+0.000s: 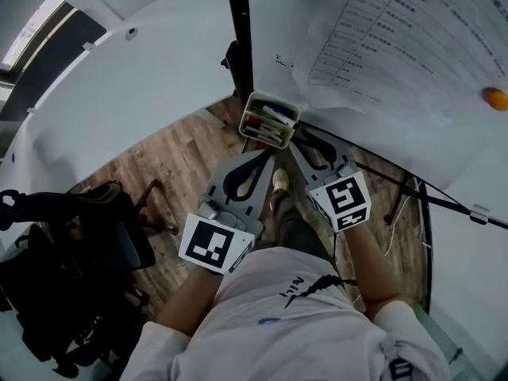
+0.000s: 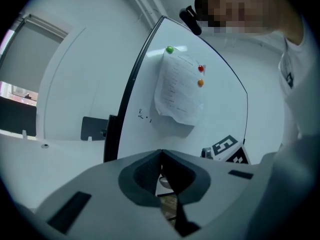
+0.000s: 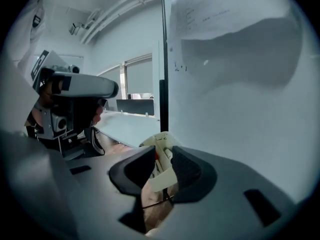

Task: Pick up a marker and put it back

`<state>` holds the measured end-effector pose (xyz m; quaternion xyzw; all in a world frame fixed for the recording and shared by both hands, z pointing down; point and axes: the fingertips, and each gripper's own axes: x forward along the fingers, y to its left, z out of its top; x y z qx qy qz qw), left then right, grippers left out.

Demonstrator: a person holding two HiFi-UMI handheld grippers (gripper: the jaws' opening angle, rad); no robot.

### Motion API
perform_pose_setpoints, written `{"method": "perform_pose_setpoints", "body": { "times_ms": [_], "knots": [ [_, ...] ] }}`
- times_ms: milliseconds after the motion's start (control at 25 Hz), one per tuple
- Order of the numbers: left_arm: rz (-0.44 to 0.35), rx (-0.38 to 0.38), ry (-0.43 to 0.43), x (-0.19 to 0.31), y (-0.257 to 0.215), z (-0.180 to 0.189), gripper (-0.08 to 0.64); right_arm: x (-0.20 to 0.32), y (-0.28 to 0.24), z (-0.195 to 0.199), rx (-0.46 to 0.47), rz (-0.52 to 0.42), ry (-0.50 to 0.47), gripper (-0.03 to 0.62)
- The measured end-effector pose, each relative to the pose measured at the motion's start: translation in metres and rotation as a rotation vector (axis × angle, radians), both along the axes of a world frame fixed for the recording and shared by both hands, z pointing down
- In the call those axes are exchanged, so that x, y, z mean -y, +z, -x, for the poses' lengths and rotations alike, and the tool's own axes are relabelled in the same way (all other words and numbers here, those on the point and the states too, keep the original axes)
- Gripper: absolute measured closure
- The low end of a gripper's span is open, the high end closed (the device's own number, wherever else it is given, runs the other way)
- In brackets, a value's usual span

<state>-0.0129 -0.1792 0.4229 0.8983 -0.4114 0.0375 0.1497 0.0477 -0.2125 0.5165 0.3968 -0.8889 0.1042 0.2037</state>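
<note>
Person's white shirt (image 1: 302, 308) fills the lower edge of the head view, forearms reaching forward. Left grey two-jaw gripper (image 1: 265, 157), with black-and-white square-marker cube (image 1: 216, 244): jaws pressed together at the tips, nothing between them in the left gripper view (image 2: 161, 154). Right grey two-jaw gripper (image 1: 298, 143), with its own marker cube (image 1: 341, 201): jaws parted by a narrow gap and gripping nothing; a corner of the tray shows through that gap in the right gripper view (image 3: 162, 154), and contact cannot be told. Pale shoe (image 1: 279, 179) on brown wood-plank floor (image 1: 159, 173), between the two grippers. Black bulky chair or bag (image 1: 71, 260), well off to the left. Cream rectangular plastic tray (image 1: 248, 105) just beyond both jaw tips, at the foot of the board, holding several markers (image 1: 266, 121) with red, blue and dark caps lying side by side. White whiteboard (image 1: 373, 137) with black edge post (image 1: 238, 30). White printed paper sheet (image 1: 397, 38) hanging on the board. Round orange magnet (image 1: 496, 98); green magnet (image 2: 170, 49) and red magnet (image 2: 201, 68) on the sheet's upper part.
</note>
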Motion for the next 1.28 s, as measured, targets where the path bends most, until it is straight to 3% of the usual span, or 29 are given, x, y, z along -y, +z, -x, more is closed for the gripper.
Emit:
{"method": "perform_pose_setpoints", "body": {
  "times_ms": [400,720,960,1280],
  "knots": [
    [0.021,-0.033,-0.088,0.034,0.009,0.008,0.549,0.029,0.036,0.013,-0.154,-0.040,-0.108,0.483],
    [0.045,-0.031,-0.085,0.035,0.016,0.013,0.549,0.031,0.043,0.011,-0.216,-0.040,-0.092,0.500],
    [0.019,-0.048,-0.078,0.035,0.010,0.014,0.549,0.028,0.032,0.009,-0.179,-0.042,-0.072,0.515],
    [0.025,-0.042,-0.040,0.024,0.003,0.013,0.548,0.024,-0.003,-0.004,0.001,0.019,0.023,0.517]
  ]
}}
